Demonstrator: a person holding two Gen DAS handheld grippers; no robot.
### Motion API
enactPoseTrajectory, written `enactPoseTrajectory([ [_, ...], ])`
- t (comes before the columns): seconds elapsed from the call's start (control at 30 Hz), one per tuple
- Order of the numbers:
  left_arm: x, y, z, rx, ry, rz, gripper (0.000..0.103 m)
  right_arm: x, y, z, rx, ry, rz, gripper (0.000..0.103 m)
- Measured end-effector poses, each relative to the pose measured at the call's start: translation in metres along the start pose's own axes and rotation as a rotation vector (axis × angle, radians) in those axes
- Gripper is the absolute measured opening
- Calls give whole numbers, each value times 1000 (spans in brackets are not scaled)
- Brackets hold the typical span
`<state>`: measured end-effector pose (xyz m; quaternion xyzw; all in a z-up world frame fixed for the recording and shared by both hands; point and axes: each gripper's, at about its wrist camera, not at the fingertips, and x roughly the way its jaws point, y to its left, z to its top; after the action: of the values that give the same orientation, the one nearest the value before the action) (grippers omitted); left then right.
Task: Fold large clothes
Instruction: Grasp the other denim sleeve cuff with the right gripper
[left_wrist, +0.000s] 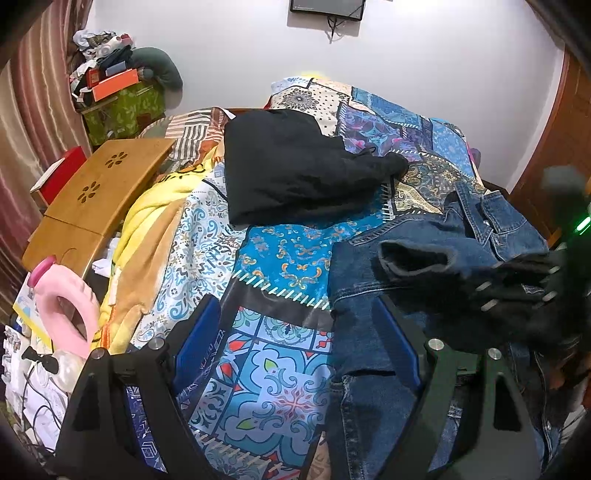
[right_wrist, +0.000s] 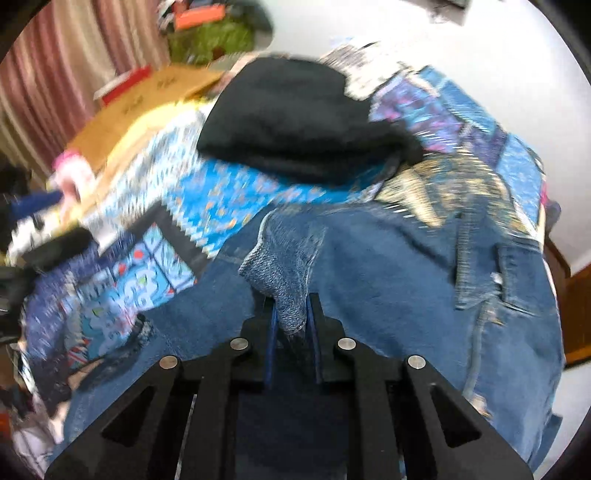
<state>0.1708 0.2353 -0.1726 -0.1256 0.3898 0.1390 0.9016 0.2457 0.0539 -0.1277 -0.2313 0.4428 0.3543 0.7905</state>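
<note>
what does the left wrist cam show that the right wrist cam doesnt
Only the left wrist view: the left gripper with jaws wide open and nothing between them, a pink ring cushion, and a screen on the wall.

Only the right wrist view: the right gripper shut on a pale fold of the denim jacket.

Both: the denim jacket, the black garment lying beyond it, the patterned bedspread, and the wooden lap table, blurred in the right view.

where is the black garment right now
The black garment lies folded on the patterned bedspread near the far end of the bed, centre of both views, just beyond the denim jacket.
</note>
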Motion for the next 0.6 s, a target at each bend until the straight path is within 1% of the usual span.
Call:
enactPoseTrajectory([
  [0.1,2,-7,2,10,3,1,83,-24,-25,5,72,-65,-6,13],
  [0.23,7,-24,4,32,16,-19,83,-75,-65,1,181,-194,-43,13],
  [0.3,9,-34,6,47,21,-35,83,-103,-88,-5,242,-256,-59,13],
  [0.4,12,-52,8,72,28,-63,83,-133,-120,-20,340,-322,-82,13],
  [0.5,18,-72,10,91,46,-108,83,-143,-147,-40,420,-336,-101,13],
  [0.6,28,-88,7,93,87,-158,84,-133,-168,-67,505,-301,-117,13],
])
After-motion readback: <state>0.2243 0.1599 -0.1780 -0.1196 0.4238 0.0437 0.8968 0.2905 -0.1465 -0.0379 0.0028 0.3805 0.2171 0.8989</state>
